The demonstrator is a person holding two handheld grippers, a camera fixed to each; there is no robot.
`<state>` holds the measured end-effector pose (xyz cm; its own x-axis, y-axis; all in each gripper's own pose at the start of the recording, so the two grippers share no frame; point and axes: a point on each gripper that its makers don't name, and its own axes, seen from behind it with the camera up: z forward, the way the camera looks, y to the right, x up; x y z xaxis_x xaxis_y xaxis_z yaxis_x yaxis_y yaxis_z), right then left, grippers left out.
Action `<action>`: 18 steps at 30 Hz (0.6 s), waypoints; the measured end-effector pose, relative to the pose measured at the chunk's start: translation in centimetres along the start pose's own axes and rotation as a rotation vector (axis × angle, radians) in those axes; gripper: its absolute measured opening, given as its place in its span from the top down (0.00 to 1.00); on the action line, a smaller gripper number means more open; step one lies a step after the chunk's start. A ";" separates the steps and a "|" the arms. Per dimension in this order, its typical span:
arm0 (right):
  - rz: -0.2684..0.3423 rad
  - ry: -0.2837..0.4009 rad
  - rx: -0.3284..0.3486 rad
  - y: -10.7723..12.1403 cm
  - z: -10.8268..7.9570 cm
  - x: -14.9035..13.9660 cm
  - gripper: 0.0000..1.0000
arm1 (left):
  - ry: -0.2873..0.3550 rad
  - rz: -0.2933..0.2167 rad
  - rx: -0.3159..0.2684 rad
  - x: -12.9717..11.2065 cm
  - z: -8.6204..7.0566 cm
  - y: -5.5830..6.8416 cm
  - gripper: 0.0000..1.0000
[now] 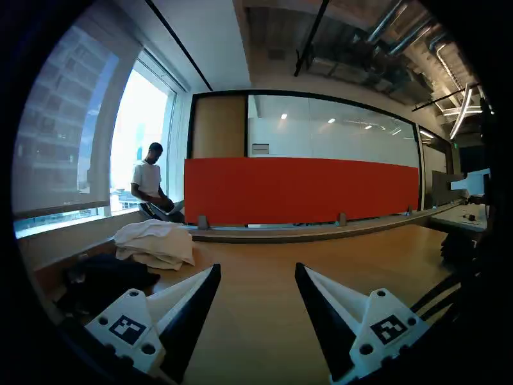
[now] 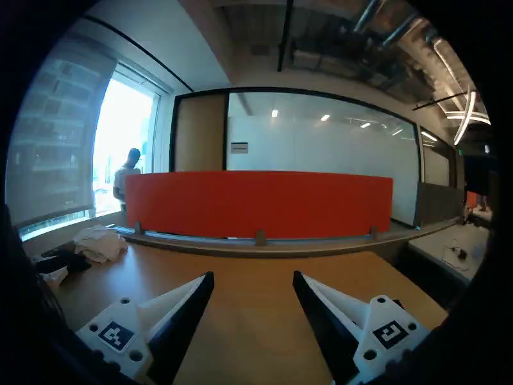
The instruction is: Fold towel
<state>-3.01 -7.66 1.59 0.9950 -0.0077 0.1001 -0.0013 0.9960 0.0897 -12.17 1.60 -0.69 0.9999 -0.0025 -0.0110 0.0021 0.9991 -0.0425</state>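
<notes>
A crumpled white towel (image 1: 155, 242) lies in a heap on the wooden desk (image 1: 269, 308), at the far left in the left gripper view. The same towel (image 2: 99, 244) appears smaller and farther left in the right gripper view. My left gripper (image 1: 258, 271) hovers open over bare wood, to the right of the heap and short of it, holding nothing. My right gripper (image 2: 252, 277) is open too, above the bare desk (image 2: 256, 321), well away from the towel.
Dark cloth (image 1: 102, 279) lies in front of the towel at the desk's left edge. An orange divider panel (image 1: 301, 190) runs along the desk's far side. A person (image 1: 151, 183) sits by the window behind it. Dark objects and cables (image 1: 458, 250) sit at the right.
</notes>
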 end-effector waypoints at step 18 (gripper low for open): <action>-0.005 0.001 0.010 -0.5 1.6 -1.4 0.05 | 0.014 0.007 0.000 -2.6 1.4 -0.5 0.15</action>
<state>-4.53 -8.28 3.01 0.9950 -0.0122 0.0988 0.0023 0.9949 0.1004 -14.80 1.19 0.77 0.9997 0.0036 -0.0250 -0.0046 0.9991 -0.0420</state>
